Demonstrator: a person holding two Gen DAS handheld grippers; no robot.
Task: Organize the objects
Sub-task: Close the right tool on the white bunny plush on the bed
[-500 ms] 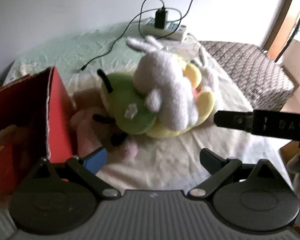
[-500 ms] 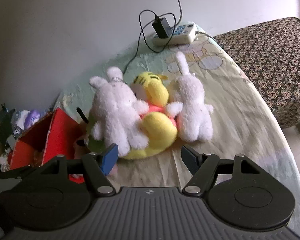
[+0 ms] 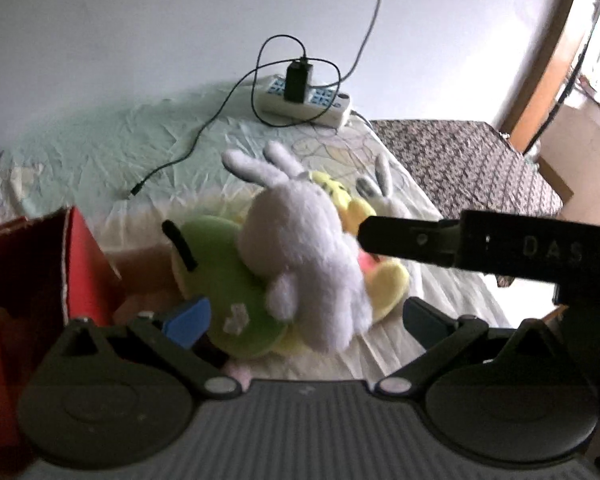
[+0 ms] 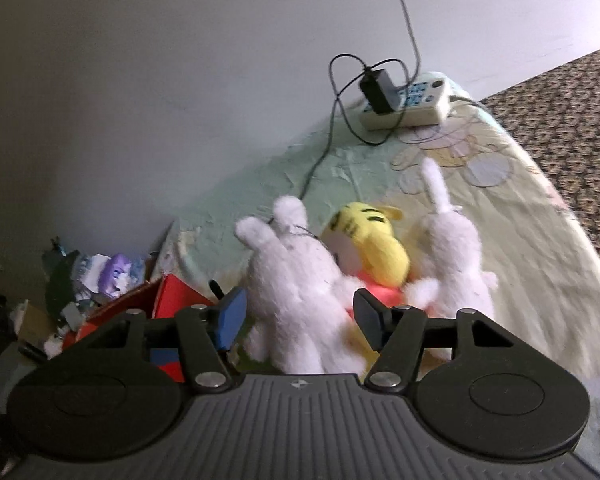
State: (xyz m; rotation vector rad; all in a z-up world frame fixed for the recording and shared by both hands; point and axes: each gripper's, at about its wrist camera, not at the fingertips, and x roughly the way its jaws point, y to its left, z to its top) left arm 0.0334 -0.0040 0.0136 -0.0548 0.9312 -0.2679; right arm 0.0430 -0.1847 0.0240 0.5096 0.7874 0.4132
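A fluffy white plush rabbit (image 4: 300, 280) lies on a green plush (image 3: 228, 280) and a yellow tiger plush (image 4: 376, 248), heaped mid-bed on the crinkled sheet (image 3: 100, 152) beside a red cardboard box (image 3: 88, 256). Both claws have closed in since half a second ago: the right claw (image 4: 300, 320) gapes around the rabbit's body, while the left claw (image 3: 304, 316) is wide open, empty.

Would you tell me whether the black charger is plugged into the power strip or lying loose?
Plugged in. The black charger stands upright in the white power strip in both views, its cable looping onto the bedsheet.
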